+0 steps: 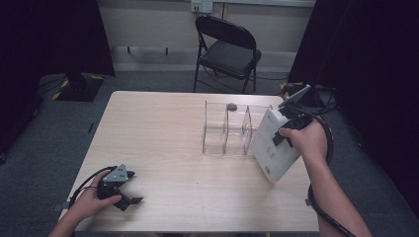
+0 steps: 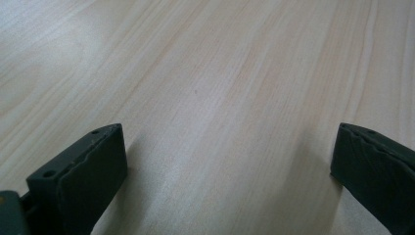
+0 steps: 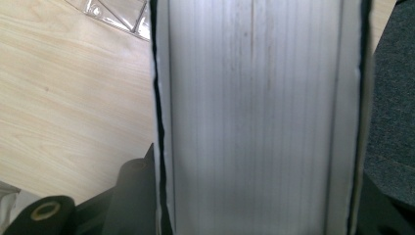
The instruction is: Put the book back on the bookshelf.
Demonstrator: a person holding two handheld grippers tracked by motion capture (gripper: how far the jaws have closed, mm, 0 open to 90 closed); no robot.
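Two hand-held grippers in frame. I saw the right hand-held gripper [image 1: 282, 129] at about 3 o'clock on the counter [image 1: 163, 143], its jaws clamped across the thickness of a white book [image 1: 272, 143]. Book was tilted, lower corner near the counter's right edge, page edges facing the right gripper view [image 3: 254, 117]. Just beside it, toward 1 o'clock, stood a clear divided organizer [image 1: 230, 129] with a small dark object [image 1: 231, 105] on its far rim. Left hand-held gripper [image 1: 129, 190] sat at 7 o'clock, jaws spread wide over bare wood, holding nothing. Black folding chair [image 1: 227, 49] stood beyond 12 o'clock.
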